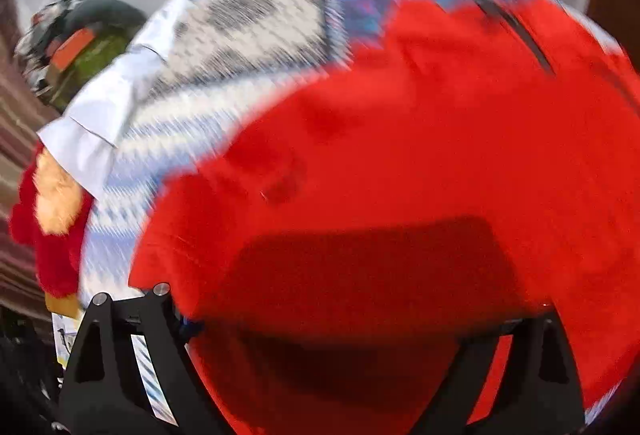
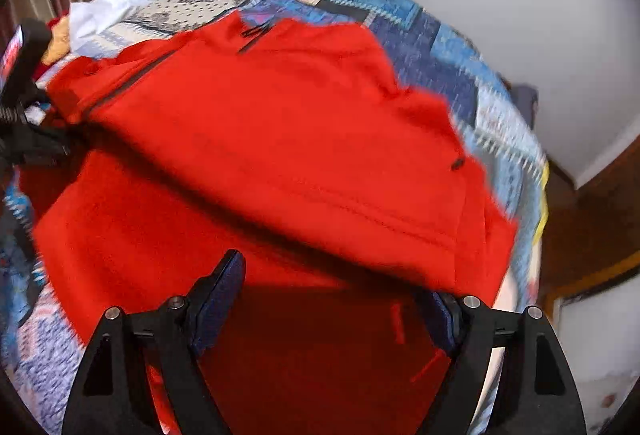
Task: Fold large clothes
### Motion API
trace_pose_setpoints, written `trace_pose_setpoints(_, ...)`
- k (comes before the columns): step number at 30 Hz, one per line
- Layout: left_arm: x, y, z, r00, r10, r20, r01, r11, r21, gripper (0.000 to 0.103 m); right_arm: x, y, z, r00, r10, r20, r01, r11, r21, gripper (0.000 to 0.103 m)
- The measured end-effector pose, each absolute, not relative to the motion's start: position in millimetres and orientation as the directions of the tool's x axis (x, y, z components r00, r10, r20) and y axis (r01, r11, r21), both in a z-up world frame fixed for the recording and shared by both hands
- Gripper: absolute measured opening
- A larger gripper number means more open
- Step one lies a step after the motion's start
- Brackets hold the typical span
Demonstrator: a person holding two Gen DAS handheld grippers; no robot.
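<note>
Patchwork bedspread on a bed carries the red garment, partly folded at centre; left gripper and right gripper hover with jaws spread, empty, next needing an edge grasped toward six o'clock.

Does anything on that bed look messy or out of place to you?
Nothing damaged or spilled. The red garment lies on the patchwork bedspread with one layer folded over at a slant, its edges uneven. A white cloth is bunched at the far corner. Both views are motion-blurred.
</note>
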State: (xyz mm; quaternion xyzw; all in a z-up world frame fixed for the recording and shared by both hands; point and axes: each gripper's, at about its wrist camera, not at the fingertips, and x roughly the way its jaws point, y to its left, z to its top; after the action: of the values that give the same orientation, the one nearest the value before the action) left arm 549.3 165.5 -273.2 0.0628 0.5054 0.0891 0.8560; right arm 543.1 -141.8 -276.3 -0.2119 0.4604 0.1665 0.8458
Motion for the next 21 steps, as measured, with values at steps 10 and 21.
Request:
trace_pose_setpoints(10,615.6,219.0,-174.7,0.573,0.329,-0.75,-0.304,0.936,0.178,0.091,664.6,-162.6,-213.4,0.662,-0.048,-0.748,-0.181,0.958,-0.221,0.08)
trace_pose_setpoints(21,529.1,205.7,-191.1,0.577,0.12,-0.808,-0.165,0.986,0.029,0.092,593.0,-151.4,-199.5,0.624,0.144,-0.768,-0.338,0.936,-0.099,0.089)
